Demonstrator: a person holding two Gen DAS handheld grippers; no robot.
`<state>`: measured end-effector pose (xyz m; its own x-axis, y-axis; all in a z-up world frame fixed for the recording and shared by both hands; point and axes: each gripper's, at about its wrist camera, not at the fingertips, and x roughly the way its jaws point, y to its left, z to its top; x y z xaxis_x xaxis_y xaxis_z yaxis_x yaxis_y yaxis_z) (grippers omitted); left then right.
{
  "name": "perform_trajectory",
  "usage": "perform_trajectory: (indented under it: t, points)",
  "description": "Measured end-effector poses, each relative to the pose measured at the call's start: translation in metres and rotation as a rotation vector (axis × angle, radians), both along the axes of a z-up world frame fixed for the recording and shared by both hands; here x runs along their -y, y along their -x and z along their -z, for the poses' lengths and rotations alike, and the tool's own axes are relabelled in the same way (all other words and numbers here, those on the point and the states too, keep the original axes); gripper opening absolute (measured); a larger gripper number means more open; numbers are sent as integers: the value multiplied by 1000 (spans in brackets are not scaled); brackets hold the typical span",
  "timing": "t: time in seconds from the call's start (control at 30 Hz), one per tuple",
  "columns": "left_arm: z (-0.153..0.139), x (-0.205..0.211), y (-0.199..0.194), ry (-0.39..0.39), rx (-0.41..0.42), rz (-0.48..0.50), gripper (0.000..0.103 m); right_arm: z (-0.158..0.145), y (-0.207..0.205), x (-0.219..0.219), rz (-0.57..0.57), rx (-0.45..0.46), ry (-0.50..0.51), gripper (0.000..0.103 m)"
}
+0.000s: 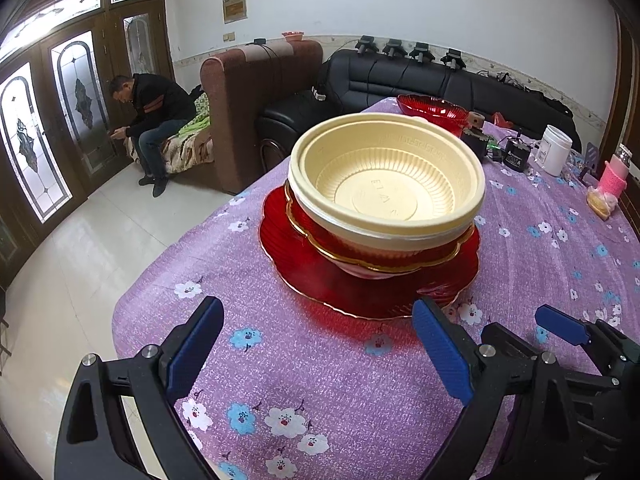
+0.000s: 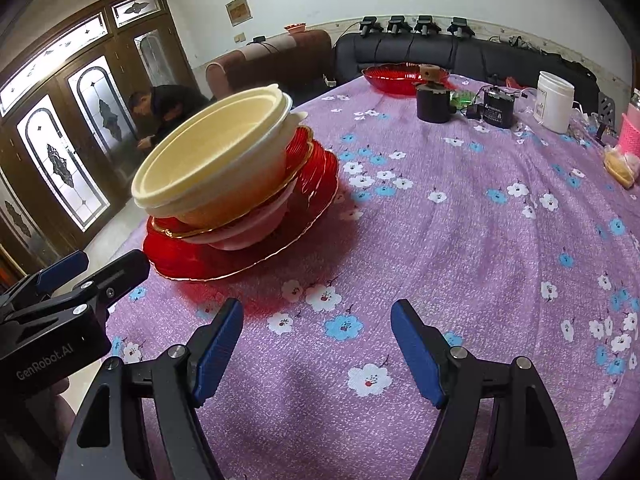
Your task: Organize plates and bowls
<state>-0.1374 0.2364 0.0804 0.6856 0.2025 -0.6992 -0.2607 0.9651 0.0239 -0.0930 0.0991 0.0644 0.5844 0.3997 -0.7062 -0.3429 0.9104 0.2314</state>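
A stack stands near the table's left edge: nested cream plastic bowls (image 1: 384, 184) (image 2: 208, 164) sit in a red gold-rimmed bowl (image 1: 316, 232) (image 2: 304, 148) on a wide red plate (image 1: 320, 280) (image 2: 256, 248). My left gripper (image 1: 320, 344) is open and empty, just in front of the plate; it also shows in the right wrist view (image 2: 80, 276). My right gripper (image 2: 318, 344) is open and empty over the cloth, to the right of the stack; its fingers (image 1: 560, 324) show in the left wrist view. Another red bowl (image 1: 432, 110) (image 2: 400, 76) sits at the table's far side.
A purple flowered cloth (image 2: 460, 220) covers the table. At the far right are a black cup (image 2: 434, 102), a black adapter (image 2: 498, 110), a white jar (image 1: 555, 150) (image 2: 554, 100) and a pink item (image 1: 614, 180). Sofas and a seated man (image 1: 152, 120) lie beyond.
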Motion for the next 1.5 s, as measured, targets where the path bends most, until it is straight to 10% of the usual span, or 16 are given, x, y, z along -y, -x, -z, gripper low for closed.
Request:
perform_trajectory:
  t: [1.5]
  points:
    - [5,-15,-1,37,-8,6,95,4,5,-19,-5,10,29,81]
